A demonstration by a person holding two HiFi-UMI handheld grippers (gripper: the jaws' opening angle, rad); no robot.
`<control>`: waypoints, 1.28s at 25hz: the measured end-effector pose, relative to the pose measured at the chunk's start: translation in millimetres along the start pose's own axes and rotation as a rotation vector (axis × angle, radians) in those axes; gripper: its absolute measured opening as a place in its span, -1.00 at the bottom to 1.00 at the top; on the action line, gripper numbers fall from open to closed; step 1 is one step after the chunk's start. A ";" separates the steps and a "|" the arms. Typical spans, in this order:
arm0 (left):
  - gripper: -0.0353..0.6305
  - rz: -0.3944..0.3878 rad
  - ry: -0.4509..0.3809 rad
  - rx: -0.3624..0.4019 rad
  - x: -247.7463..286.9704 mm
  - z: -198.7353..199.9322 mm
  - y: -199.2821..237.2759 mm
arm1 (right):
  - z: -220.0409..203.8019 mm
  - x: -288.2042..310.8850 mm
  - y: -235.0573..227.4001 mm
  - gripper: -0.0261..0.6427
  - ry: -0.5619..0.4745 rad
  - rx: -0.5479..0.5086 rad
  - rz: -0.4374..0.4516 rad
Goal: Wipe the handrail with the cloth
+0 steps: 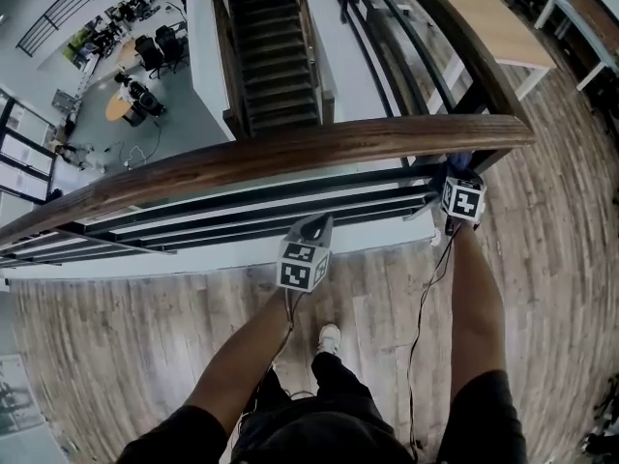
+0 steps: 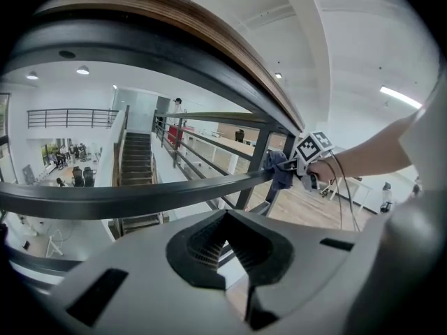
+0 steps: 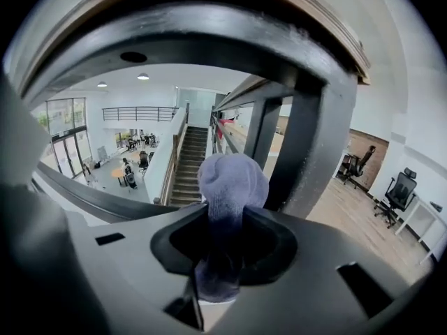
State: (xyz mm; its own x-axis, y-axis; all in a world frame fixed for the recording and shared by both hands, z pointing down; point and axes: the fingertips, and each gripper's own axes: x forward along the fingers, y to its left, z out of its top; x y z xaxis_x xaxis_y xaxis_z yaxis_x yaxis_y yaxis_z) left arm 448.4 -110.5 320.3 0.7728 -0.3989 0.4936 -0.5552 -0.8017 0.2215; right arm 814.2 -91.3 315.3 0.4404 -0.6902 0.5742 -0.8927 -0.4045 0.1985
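Observation:
The wooden handrail [image 1: 290,153] crosses the head view and ends in a corner at the right. Black metal rails [image 1: 251,211] run under it. My right gripper [image 1: 456,177] sits just below that corner, shut on a blue-purple cloth [image 1: 457,162]. In the right gripper view the cloth [image 3: 231,183] bulges out of the jaws, under the handrail [image 3: 209,5] and beside a black post [image 3: 307,145]. My left gripper [image 1: 311,228] is lower, near the middle rails, shut on nothing. Its own view shows the handrail [image 2: 181,19] overhead, the cloth [image 2: 281,171] and the right gripper [image 2: 297,173] farther along.
Beyond the railing is a drop to a lower floor with a staircase [image 1: 276,56] and desks with chairs [image 1: 135,75]. I stand on wood planks [image 1: 116,346], with one shoe [image 1: 329,337] showing. A long table [image 1: 503,27] stands at the upper right. Cables [image 1: 426,298] hang from both grippers.

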 end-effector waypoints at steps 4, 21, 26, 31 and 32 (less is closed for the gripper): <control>-0.90 0.008 -0.019 -0.025 -11.7 -11.1 22.3 | 15.7 -31.0 37.7 -0.61 -0.204 0.002 0.040; -0.90 0.374 -0.119 -0.248 -260.8 -130.2 339.0 | -40.1 -185.9 628.8 -0.61 -0.324 -0.173 0.721; -0.90 0.477 -0.128 -0.307 -345.8 -184.2 446.6 | -60.4 -201.3 784.0 -0.61 -0.277 -0.208 0.841; -0.90 0.555 -0.102 -0.300 -422.9 -233.3 532.1 | -76.6 -214.5 925.7 -0.61 -0.225 -0.237 0.930; -0.90 0.571 -0.102 -0.298 -435.5 -241.2 549.1 | -77.1 -215.4 951.0 -0.61 -0.220 -0.240 0.942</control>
State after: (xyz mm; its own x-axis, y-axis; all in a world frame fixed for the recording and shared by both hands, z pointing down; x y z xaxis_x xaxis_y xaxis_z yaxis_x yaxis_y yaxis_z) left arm -267.2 -269.6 429.8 0.3485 -0.7772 0.5238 -0.9371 -0.2998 0.1787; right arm -137.1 -281.1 441.7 -0.4712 -0.7730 0.4247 -0.8721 0.4804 -0.0933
